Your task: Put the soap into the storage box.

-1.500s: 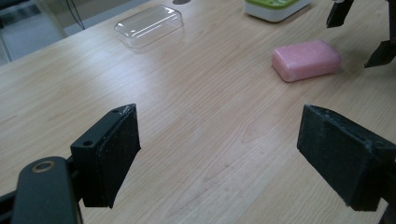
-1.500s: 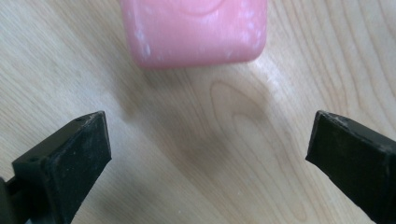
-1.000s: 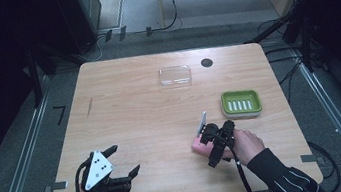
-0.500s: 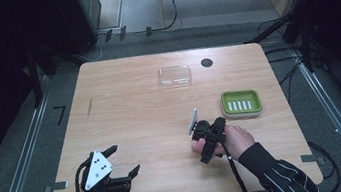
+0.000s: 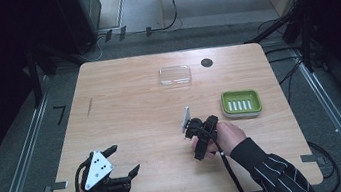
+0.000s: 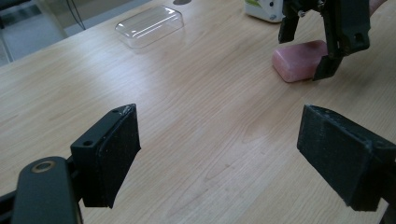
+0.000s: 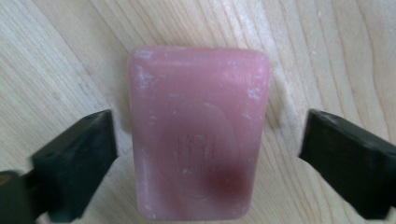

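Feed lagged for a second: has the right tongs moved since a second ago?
Yes. In the high view the right tongs has drifted left, farther from the green soap dish, and straddles the pink soap.

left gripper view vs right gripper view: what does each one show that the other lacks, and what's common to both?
Left gripper view alone: clear plastic lid lying on the table, a corner of the green soap dish, and its own open left gripper.

Right gripper view alone: the stamped top face of the soap, seen from straight above.

Both: pink rectangular soap bar on the light wooden table, with the open right gripper straddling it.
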Demonstrator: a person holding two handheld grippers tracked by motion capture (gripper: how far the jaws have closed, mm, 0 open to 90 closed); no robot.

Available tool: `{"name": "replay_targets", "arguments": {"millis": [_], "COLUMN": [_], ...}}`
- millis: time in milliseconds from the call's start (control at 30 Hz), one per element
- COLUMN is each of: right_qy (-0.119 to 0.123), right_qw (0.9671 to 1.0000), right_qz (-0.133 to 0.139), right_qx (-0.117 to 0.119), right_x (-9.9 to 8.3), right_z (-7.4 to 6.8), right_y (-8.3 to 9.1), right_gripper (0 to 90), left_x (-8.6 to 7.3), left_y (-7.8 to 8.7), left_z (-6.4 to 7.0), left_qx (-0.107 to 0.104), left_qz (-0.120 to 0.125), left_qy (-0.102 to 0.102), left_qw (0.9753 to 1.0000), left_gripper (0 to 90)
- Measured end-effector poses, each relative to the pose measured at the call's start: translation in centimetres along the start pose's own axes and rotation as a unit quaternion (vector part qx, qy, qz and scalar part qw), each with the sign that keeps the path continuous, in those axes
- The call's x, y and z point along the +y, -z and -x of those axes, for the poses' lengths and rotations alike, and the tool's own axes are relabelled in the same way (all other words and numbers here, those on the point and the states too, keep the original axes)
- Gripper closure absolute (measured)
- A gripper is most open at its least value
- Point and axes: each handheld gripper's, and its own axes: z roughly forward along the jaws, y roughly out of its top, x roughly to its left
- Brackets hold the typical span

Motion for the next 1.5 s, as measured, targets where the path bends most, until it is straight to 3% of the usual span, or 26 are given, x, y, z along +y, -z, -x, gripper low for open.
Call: {"name": "replay_targets", "arguments": {"millis": [67,633,1000,1500], "right_qy": [0.006,0.020,0.025,0.036], "right_qw": [1.0000,0.9997,0.9994,0.9991], "right_qz": [-0.002,-0.015,-0.023,-0.021], "right_qx": [-0.002,0.000,0.007,0.005], "right_x": [0.09,0.19,0.32,0.31], "right_z": [0.06,-0.28,-0.43,-0.44], "right_y": [-0.02,0.21,0.07,-0.04], "right_gripper": [12.1,30.3,36.5,38.2], "left_x": [0.01,0.00,0.00,0.01], "left_y": [0.01,0.00,0.00,0.02], "left_z": [-0.02,0.00,0.01,0.01], "left_qx": [0.000,0.000,0.000,0.000], "left_qz": [-0.001,0.000,0.000,0.000], "left_qy": [0.000,0.000,0.000,-0.001], "left_qw": [1.0000,1.0000,1.0000,1.0000], "left_gripper": [14.0,14.0,14.0,14.0]}}
